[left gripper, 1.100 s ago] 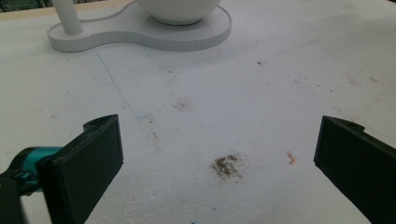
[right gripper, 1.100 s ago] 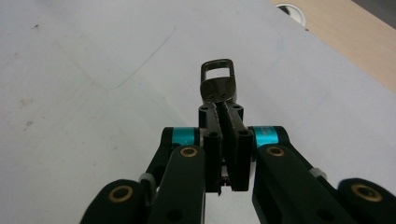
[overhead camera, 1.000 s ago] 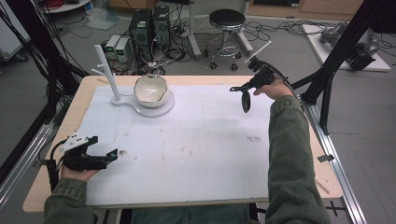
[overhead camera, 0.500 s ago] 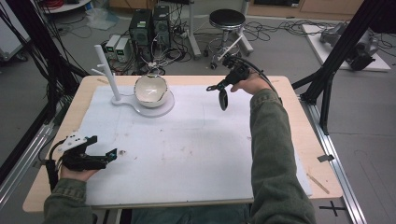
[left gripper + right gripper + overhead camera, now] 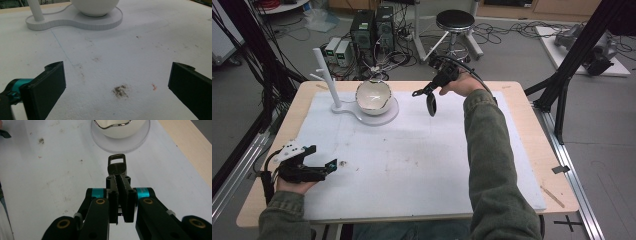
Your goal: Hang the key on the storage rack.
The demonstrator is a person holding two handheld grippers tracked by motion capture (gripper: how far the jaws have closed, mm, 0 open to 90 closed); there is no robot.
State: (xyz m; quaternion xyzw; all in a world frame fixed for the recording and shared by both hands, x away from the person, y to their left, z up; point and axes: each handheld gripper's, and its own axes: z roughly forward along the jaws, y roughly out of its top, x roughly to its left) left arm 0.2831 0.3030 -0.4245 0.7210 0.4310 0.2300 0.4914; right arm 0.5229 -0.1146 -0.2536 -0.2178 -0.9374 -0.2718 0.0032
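Your high view is evenly lit from overhead, no hard shadows; the white mat on the tabletop reads bright but not blown out. Pic is soft overall, low res, w/ mild bending at the edges. Left gripper view: mat near-white, washed toward top of frame; near jaws slightly soft. Right gripper view: sharp mid-frame, bottom blurred; glare on the bowl rim, top center.

The white mat lies bare across the table's middle and near side. At the far left, the bowl and the upright post on their stand block passage.
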